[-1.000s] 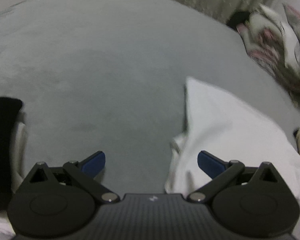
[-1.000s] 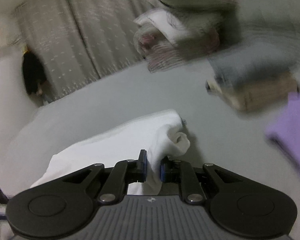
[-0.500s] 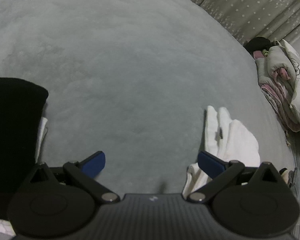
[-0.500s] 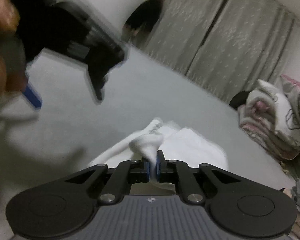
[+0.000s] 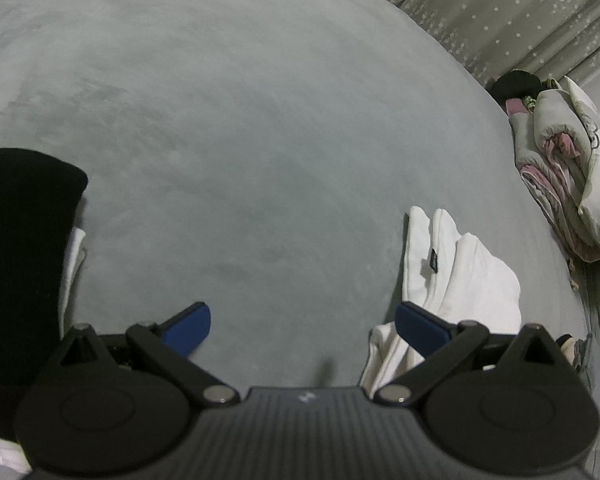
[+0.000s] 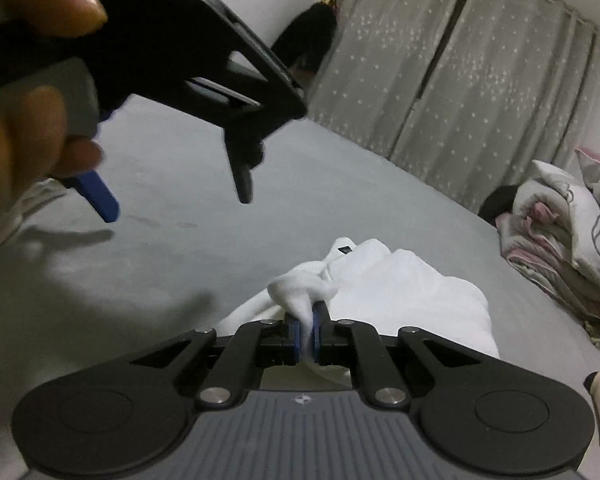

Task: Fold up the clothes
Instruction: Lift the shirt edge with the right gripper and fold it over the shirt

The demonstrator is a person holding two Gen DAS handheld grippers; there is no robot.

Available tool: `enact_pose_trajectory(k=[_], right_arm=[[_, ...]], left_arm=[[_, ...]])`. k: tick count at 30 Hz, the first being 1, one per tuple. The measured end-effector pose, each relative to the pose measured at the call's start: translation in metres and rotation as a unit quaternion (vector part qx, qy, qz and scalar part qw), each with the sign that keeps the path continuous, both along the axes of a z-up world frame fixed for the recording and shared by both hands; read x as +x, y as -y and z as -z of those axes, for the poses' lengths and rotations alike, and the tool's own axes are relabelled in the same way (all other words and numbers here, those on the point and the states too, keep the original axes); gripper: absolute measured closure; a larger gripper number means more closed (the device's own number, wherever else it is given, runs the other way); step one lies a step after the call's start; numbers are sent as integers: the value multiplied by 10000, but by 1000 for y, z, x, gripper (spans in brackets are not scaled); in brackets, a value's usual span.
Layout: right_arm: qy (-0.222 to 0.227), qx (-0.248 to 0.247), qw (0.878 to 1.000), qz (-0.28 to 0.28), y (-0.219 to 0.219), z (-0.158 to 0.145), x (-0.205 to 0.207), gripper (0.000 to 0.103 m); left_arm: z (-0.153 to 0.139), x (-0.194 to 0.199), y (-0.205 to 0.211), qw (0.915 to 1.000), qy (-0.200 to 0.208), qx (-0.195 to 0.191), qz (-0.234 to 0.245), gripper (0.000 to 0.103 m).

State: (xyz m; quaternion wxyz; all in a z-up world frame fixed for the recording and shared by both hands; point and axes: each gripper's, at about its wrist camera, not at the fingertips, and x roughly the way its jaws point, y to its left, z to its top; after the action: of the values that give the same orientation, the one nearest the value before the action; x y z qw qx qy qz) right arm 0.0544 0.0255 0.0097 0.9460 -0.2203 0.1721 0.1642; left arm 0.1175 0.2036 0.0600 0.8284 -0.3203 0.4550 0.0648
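Black cloth (image 5: 24,248): far left edge, on the grey bed cover (image 5: 260,140).
Left gripper (image 5: 302,320): jaws wide apart, nothing between them, above bare cover; a hand (image 6: 16,92) holds it at upper left in the right wrist view.
White garment (image 6: 412,292): bunched on the cover, right of the left gripper, near side.
Right gripper (image 6: 307,330): jaws nearly together, pinching a fold of the white garment.
Folded quilt (image 6: 572,236): far right, near the curtain (image 6: 460,80).
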Motion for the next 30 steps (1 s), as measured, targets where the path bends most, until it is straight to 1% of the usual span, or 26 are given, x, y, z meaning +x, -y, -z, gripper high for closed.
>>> enact_pose_trajectory(k=[5, 6, 7, 10, 11, 12, 13, 16, 17, 18, 21, 24, 26, 28, 30], right_arm=[[535, 768, 9956, 45, 12, -21, -11, 94], [557, 826, 9950, 45, 12, -22, -12, 94], [472, 742, 9961, 35, 9, -21, -11, 94], [-73, 51, 9999, -106, -4, -6, 1, 94], [-185, -124, 9996, -146, -7, 1, 2, 94], [-215, -166, 9994, -190, -7, 3, 1, 93], [-256, -101, 9994, -211, -5, 2, 1, 93], [-549, 137, 9980, -288, 4, -5, 3, 82], [-652, 176, 9971, -359, 6, -6, 0, 71], [-698, 221, 9963, -448, 9, -10, -5, 69], [-787, 610, 9920, -772, 21, -23, -26, 69], [-690, 1005, 9910, -558, 38, -37, -36, 69], [-683, 1312, 9885, -318, 49, -44, -29, 69], [-794, 1431, 9864, -147, 51, -49, -11, 70], [-950, 1530, 9836, -40, 52, -53, 7, 76]], left_arm=[[-3, 1, 7, 10000, 45, 0, 86, 0], [-2, 1, 8, 10000, 37, 12, 80, 0], [-2, 1, 8, 10000, 30, 25, 70, 0], [-1, 4, 13, 9998, 18, 145, 93, 0], [-1, 5, 15, 9998, 14, 157, 133, 0], [0, 6, 17, 9997, 10, 149, 176, 0], [1, 6, 20, 9997, 6, 140, 219, 0], [2, 8, 26, 9994, -7, 131, 326, 0], [2, 8, 27, 9993, -11, 147, 336, 0], [3, 9, 28, 9993, -15, 163, 346, 0], [2, 10, 30, 9991, 15, 198, 370, 0], [1, 7, 31, 9984, 176, 233, 475, 0], [-1, 6, 34, 9978, 261, 270, 548, 0], [-1, 7, 37, 9973, 285, 312, 595, 0], [0, 8, 37, 9975, 249, 326, 578, 0]])
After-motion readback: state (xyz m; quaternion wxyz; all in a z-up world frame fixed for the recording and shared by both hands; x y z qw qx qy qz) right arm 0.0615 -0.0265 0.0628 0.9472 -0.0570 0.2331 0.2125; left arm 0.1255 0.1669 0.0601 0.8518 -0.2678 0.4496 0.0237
